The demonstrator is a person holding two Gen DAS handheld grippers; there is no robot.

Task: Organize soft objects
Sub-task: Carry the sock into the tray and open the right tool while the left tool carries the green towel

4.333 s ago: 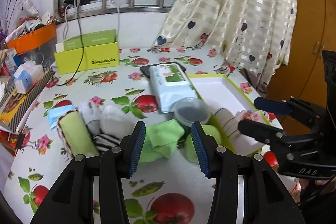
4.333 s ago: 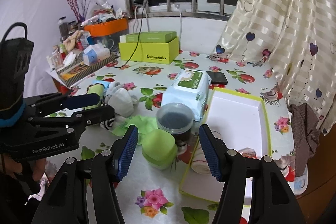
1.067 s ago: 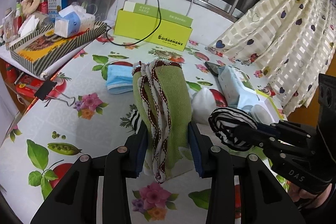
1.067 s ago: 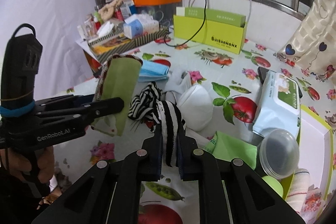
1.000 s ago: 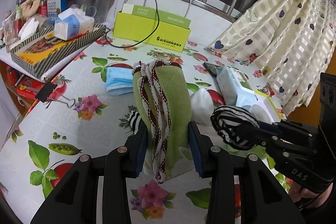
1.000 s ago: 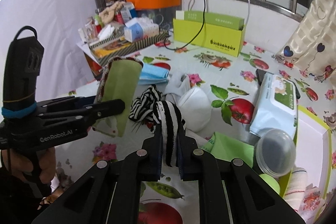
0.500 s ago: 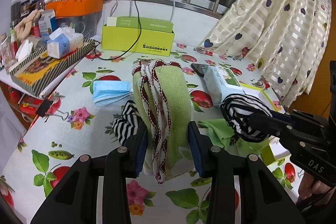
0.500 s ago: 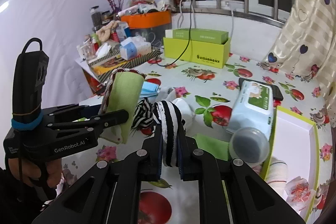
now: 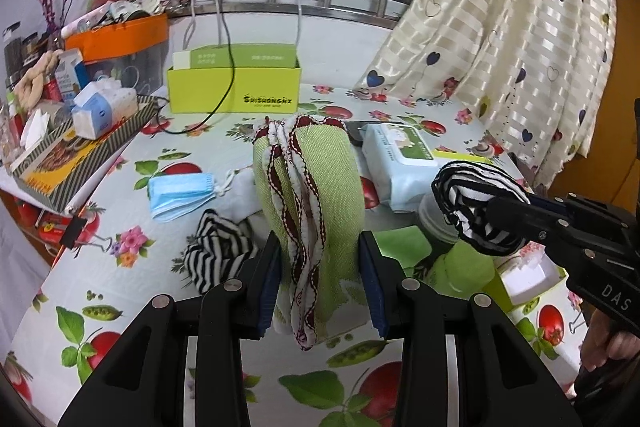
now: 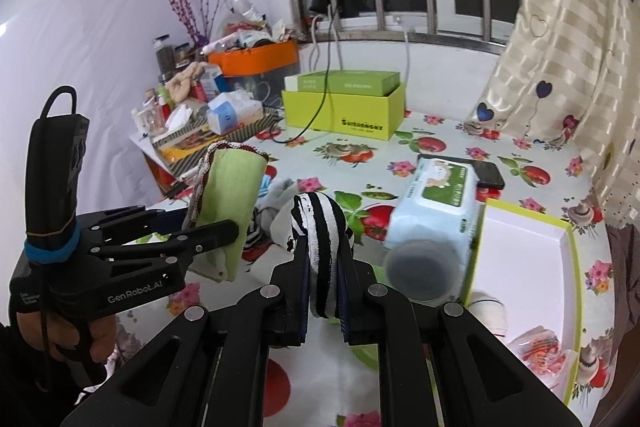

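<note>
My left gripper [image 9: 320, 283] is shut on a rolled green towel [image 9: 316, 187] with red and white trim and holds it upright above the table; it also shows in the right wrist view [image 10: 228, 203]. My right gripper [image 10: 324, 291] is shut on a black-and-white striped sock [image 10: 322, 235], seen from the left wrist at the right [image 9: 476, 207]. A second striped sock [image 9: 218, 255] lies on the table. A green cloth [image 9: 404, 247] lies beside it. A white tray [image 10: 524, 259] with a green rim sits at the right.
A wet-wipes pack [image 10: 436, 199], a lidded round container [image 10: 424, 271], a blue face mask [image 9: 180, 195], a phone [image 10: 490, 175] and a yellow-green box [image 10: 344, 111] lie on the flowered tablecloth. A cluttered striped tray [image 9: 60, 155] stands at the left. A curtain [image 9: 520, 47] hangs at the right.
Both grippers, open and empty 4.3 s ago, now hold the towel and sock. Over the last second both have lifted and swung right toward the tray side.
</note>
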